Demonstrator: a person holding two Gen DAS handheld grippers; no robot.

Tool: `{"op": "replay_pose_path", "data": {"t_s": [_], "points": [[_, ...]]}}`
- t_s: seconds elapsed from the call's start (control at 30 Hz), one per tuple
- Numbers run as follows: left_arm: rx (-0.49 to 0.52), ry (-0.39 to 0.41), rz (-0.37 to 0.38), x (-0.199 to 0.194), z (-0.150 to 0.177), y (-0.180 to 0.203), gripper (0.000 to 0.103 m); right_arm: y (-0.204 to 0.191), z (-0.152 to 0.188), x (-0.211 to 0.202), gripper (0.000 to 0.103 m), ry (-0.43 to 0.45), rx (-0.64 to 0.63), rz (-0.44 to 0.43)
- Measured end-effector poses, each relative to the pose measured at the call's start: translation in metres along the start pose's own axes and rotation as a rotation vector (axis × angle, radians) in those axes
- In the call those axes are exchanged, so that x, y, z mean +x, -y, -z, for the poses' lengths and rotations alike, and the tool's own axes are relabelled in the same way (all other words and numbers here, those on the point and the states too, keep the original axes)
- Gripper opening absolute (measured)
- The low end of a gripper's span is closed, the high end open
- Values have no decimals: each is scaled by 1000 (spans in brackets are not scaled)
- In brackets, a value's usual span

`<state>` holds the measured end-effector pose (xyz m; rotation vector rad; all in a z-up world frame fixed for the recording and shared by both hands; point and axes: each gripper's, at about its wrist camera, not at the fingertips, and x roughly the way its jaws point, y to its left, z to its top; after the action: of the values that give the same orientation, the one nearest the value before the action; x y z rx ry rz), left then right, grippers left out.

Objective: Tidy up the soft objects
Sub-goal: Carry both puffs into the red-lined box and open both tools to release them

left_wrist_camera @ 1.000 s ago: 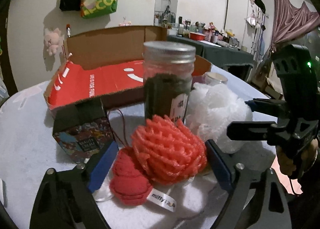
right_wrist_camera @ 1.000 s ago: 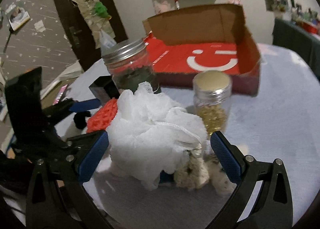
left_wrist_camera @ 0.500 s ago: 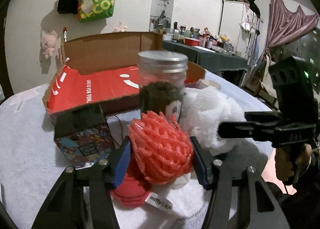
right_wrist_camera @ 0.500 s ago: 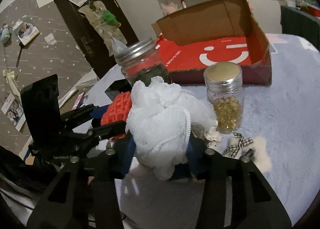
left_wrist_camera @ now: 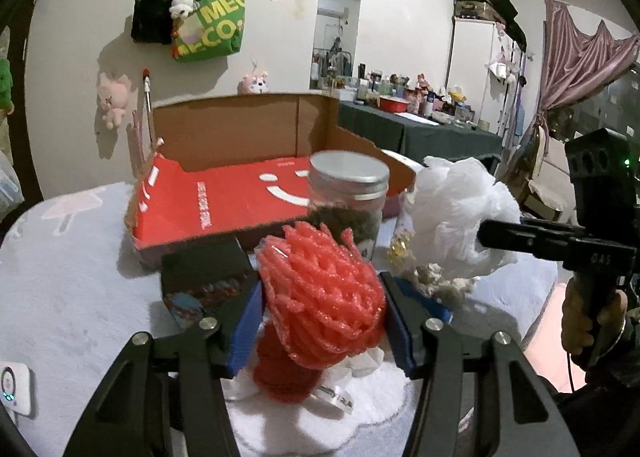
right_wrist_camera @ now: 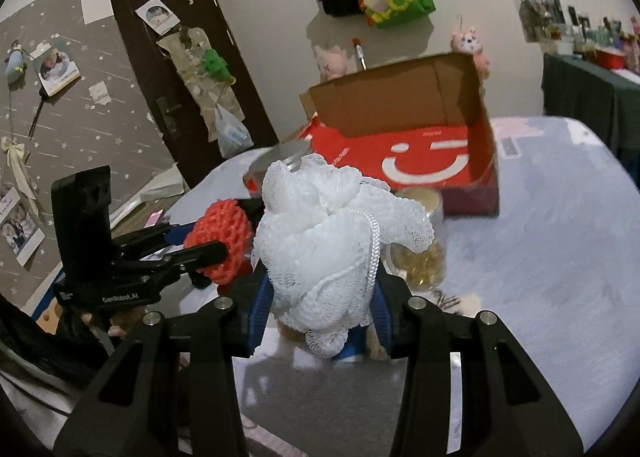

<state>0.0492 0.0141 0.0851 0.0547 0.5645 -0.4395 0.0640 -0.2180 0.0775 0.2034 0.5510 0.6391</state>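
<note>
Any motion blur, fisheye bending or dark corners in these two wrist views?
Left wrist view: the jar and small dark box are smeared, while the red mesh ball is sharp; walls bow and corners go black. Right wrist view: the cardboard box edges and capsule jar are smeared, while the white mesh puff is crisp; black corners too.

White wall (left_wrist_camera: 400,17); green tote (left_wrist_camera: 212,27) hung beside black bag (left_wrist_camera: 154,15). Dark door (right_wrist_camera: 176,69), starred grey wall (right_wrist_camera: 80,97). Pink curtain (left_wrist_camera: 580,65), cluttered dark side table (left_wrist_camera: 420,133), white cabinet (left_wrist_camera: 472,53).
</note>
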Motion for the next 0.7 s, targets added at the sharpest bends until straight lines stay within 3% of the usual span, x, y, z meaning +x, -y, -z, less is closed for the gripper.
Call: {"op": "replay_pose_path", "data": {"t_s": [0.2,0.43,0.7], "points": [[11,23,-8,-7,-27,-12,58,-4,-22,-10,41,43,-48,27],[70,29,-15,3,-81,-34,58,-8,-74,-6,41,65,-128,45],[134,-88,-47,73,-149,-64,58,-1,-152,66,41,-53,-171,116]]}}
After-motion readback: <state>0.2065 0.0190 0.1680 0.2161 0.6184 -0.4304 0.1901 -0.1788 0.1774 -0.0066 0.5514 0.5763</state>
